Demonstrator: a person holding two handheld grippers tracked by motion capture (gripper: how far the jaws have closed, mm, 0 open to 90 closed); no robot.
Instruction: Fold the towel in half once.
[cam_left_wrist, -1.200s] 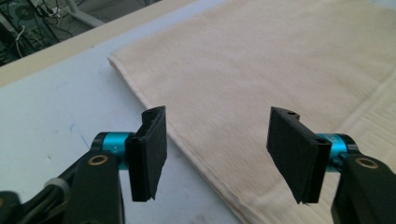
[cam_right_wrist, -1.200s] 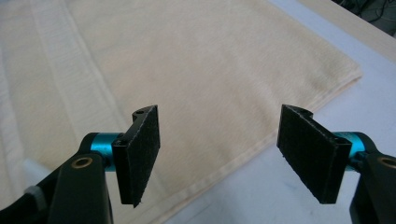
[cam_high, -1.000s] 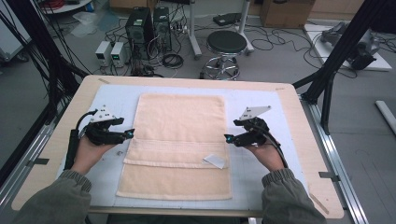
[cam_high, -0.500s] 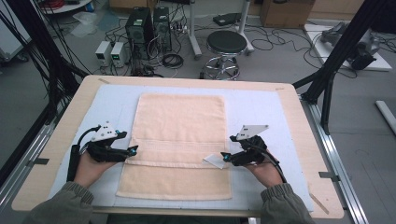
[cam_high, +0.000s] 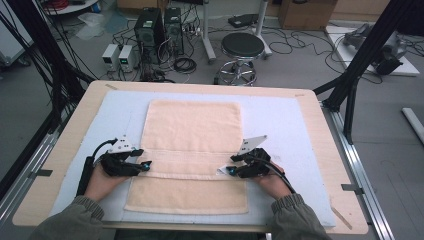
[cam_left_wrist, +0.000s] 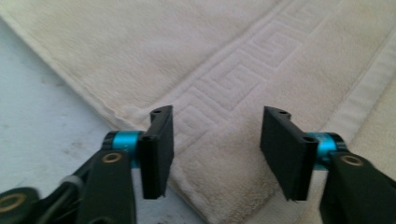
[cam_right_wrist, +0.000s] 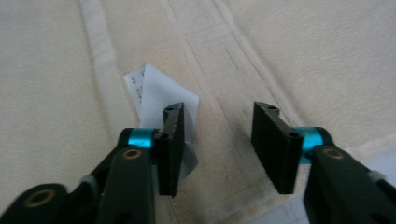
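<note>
A cream towel (cam_high: 190, 150) lies flat on a pale blue mat (cam_high: 295, 125) covering a wooden table (cam_high: 320, 115), its near portion folded so that a doubled edge runs across it about two thirds of the way down. A person's hands come in from the bottom of the high view, each holding a black two-jaw gripper. Compared with a second ago, both hands have come down and inward from the bare mat on either side and now sit at the two ends of that folded band. The left gripper (cam_high: 142, 165) rests at the towel's left edge; in the left gripper view (cam_left_wrist: 215, 140) its jaws stand apart over the woven key-pattern border, one pad near the towel's hem, with nothing pinched between them. The right gripper (cam_high: 231, 170) sits at the right edge, beside a small white care label (cam_right_wrist: 159, 93); in the right gripper view (cam_right_wrist: 217, 140) its jaws also straddle the cloth with a clear gap. Both sets of jaws have just been closing, with towel fabric below and between them, yet the pads do not press on it. This looks like the start of a two-handed pinch on the folded edge, probably to lift it and carry on folding; the grasp itself is not yet made.
</note>
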